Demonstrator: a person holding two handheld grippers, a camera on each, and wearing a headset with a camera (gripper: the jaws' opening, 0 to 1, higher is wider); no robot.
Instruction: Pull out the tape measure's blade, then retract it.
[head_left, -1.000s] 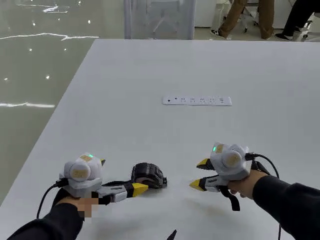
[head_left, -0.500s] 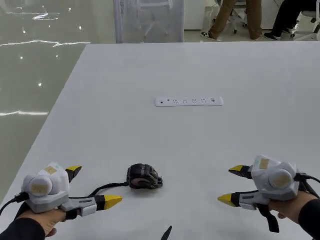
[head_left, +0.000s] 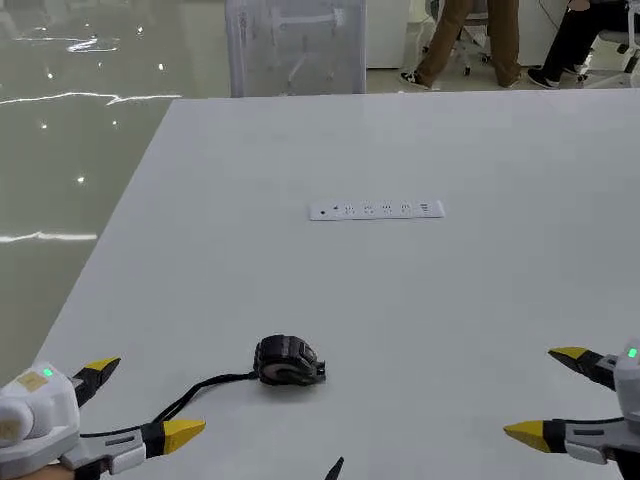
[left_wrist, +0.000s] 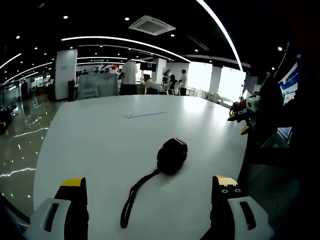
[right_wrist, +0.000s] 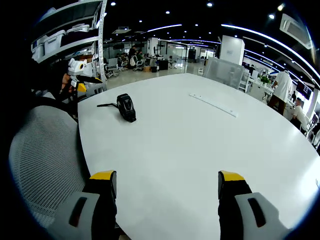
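Observation:
A black tape measure (head_left: 287, 361) lies on the white table (head_left: 400, 290) near the front edge, its black wrist strap (head_left: 195, 392) trailing to the left. The blade is inside the case. The same tape measure (left_wrist: 172, 155) lies ahead of my left gripper (left_wrist: 148, 186), which is open and empty. In the head view the left gripper (head_left: 140, 400) is at the bottom left corner, well short of the case. My right gripper (head_left: 560, 393) is open at the bottom right corner, far from the tape measure (right_wrist: 126, 107). Its jaws (right_wrist: 163, 179) hold nothing.
A white power strip (head_left: 376, 210) lies flat in the middle of the table. Beyond the far edge stand a translucent chair (head_left: 295, 45) and people's legs (head_left: 450, 40). A shiny floor (head_left: 70, 120) runs along the left. A mesh chair back (right_wrist: 40, 160) is beside the table.
Both grippers have drawn back from the tape measure toward the bottom corners, left to the left, right to the right. The tape measure now lies alone on the table.

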